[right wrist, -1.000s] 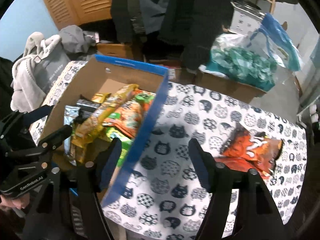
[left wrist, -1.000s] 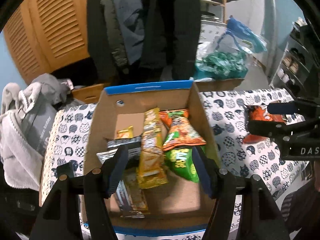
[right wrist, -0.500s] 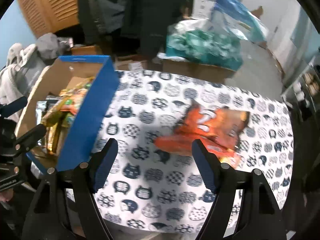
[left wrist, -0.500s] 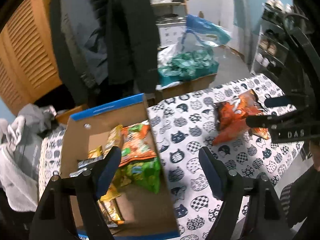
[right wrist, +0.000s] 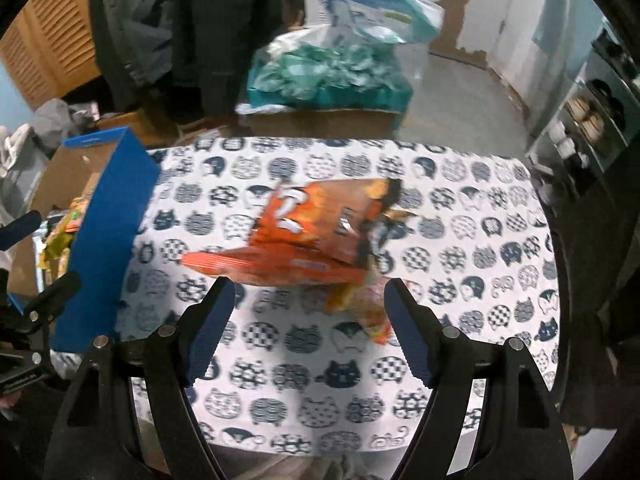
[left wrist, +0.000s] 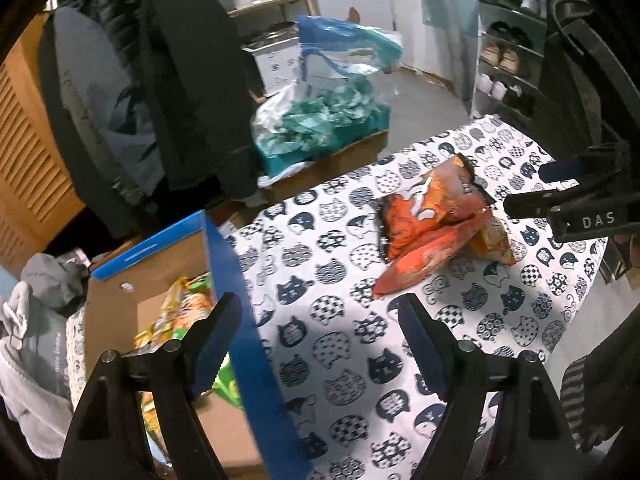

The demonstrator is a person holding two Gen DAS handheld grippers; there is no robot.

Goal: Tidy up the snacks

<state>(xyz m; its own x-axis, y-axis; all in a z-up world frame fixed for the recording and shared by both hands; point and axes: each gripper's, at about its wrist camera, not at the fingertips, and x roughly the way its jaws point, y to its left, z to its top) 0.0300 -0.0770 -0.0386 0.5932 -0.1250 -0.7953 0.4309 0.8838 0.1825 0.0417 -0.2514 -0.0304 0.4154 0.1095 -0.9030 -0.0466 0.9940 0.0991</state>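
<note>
Orange snack bags (right wrist: pixel 316 236) lie in a small pile on the cat-print tablecloth (right wrist: pixel 460 208); they also show in the left wrist view (left wrist: pixel 436 220). A cardboard box with blue edges (left wrist: pixel 236 300) holds several snack packets (left wrist: pixel 180 316); it also shows in the right wrist view (right wrist: pixel 108 224). My left gripper (left wrist: pixel 320 316) is open and empty above the box's right wall. My right gripper (right wrist: pixel 308 300) is open and empty just in front of the orange bags, and it shows at the right of the left wrist view (left wrist: pixel 560 196).
A box of teal packets under a plastic bag (right wrist: pixel 332 64) stands beyond the table. Dark coats (left wrist: pixel 188 80) hang behind. Grey clothes (left wrist: pixel 36 344) lie left of the box. A shoe rack (left wrist: pixel 508 52) stands at the far right.
Both grippers have swung right, away from over the box toward the orange bags. The right gripper has come closer to the bags. Both stay open.
</note>
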